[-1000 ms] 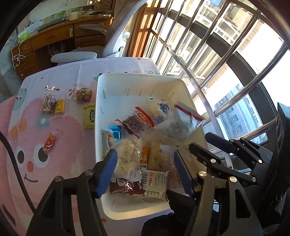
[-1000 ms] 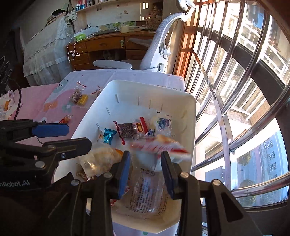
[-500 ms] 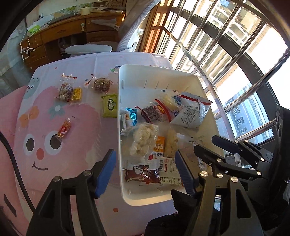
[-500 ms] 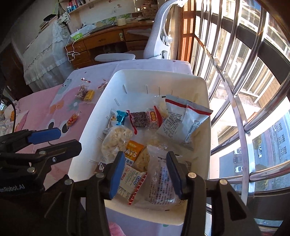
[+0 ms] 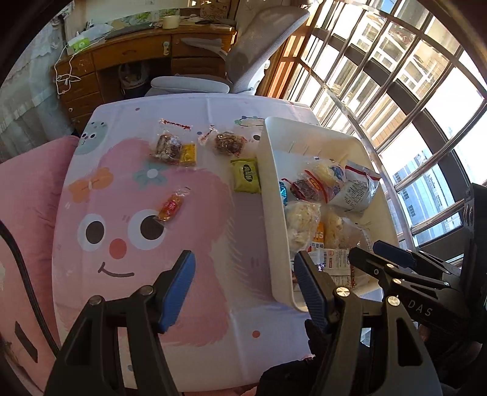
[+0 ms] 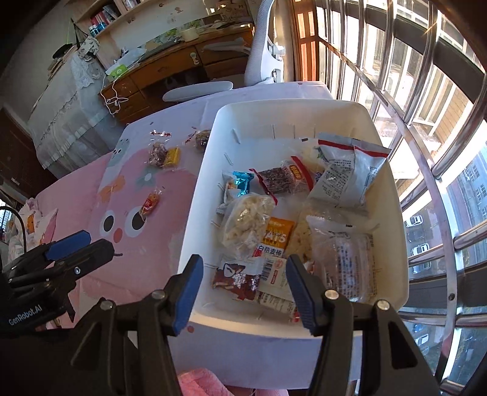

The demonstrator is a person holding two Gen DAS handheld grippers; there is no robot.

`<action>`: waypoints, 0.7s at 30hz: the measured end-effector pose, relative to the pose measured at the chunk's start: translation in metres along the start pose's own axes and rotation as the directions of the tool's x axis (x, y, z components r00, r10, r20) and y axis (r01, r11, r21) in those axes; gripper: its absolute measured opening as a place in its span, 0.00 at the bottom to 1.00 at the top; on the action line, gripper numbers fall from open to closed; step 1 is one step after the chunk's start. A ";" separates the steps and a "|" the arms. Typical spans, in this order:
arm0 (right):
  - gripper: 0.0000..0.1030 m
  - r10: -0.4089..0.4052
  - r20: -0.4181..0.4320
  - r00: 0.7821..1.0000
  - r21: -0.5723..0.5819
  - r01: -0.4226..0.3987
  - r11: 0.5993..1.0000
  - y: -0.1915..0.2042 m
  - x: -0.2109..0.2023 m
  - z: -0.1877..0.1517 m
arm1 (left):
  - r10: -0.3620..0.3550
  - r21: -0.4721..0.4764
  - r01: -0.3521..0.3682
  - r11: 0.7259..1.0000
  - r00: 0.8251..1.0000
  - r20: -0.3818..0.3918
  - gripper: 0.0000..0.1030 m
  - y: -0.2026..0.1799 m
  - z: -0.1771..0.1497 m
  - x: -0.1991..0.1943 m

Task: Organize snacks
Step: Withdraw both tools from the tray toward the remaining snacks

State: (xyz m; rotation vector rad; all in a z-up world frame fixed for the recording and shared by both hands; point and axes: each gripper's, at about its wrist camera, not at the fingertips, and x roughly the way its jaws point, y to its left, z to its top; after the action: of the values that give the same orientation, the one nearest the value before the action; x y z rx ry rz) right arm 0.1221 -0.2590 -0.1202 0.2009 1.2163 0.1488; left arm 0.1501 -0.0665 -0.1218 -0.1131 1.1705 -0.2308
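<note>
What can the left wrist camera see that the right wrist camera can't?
Only the left wrist view shows the green packet lying on the cloth beside the bin; in the right view the bin wall hides it. Only the right wrist view shows the brown packet at the bin's near end and the bookshelf. Both show the red candy, the chair and the open left gripper and right gripper.

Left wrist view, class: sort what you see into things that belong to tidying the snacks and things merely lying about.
Belongs:
white bin
green packet
orange candy
yellow candy
left gripper

Lying about:
office chair
wooden desk
</note>
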 end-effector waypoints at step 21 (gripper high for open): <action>0.56 0.027 0.021 0.999 0.193 -0.030 0.981 0.125 0.020 -0.050 | -0.043 0.106 0.043 0.993 0.999 0.002 0.68 0.137 -0.004 -0.043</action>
State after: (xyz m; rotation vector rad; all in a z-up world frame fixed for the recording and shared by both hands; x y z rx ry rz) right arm 0.0812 -0.1299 -0.1258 0.3884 1.2101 0.0531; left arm 0.1475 0.0771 -0.1131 -0.0455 1.1500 -0.3303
